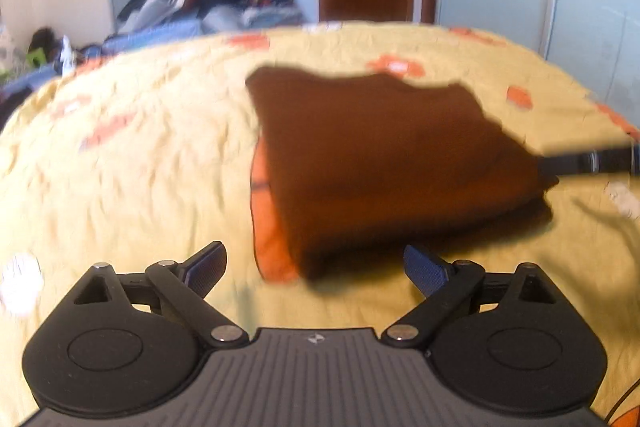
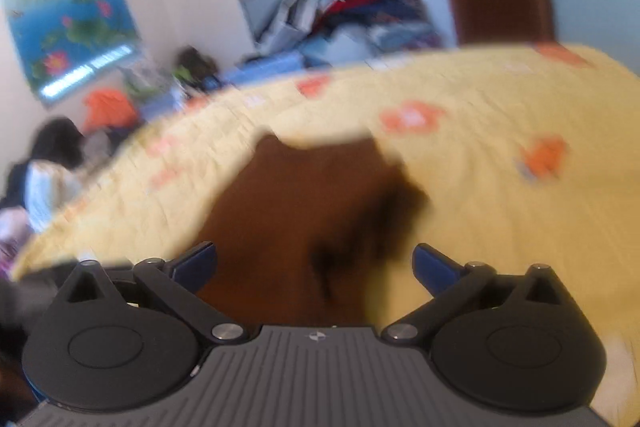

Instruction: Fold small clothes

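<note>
evidently both the left gripper [image 1: 316, 267] and right gripper [image 2: 314, 265] stand wide and empty, since the brown garment [image 1: 384, 163] lies folded on the yellow bedspread [image 1: 132, 155] just ahead of their fingertips.

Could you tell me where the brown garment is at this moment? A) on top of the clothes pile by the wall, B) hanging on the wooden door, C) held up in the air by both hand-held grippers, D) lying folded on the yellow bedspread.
D: the brown garment lies folded on the yellow bedspread, and neither open hand-held gripper grips it.
</note>
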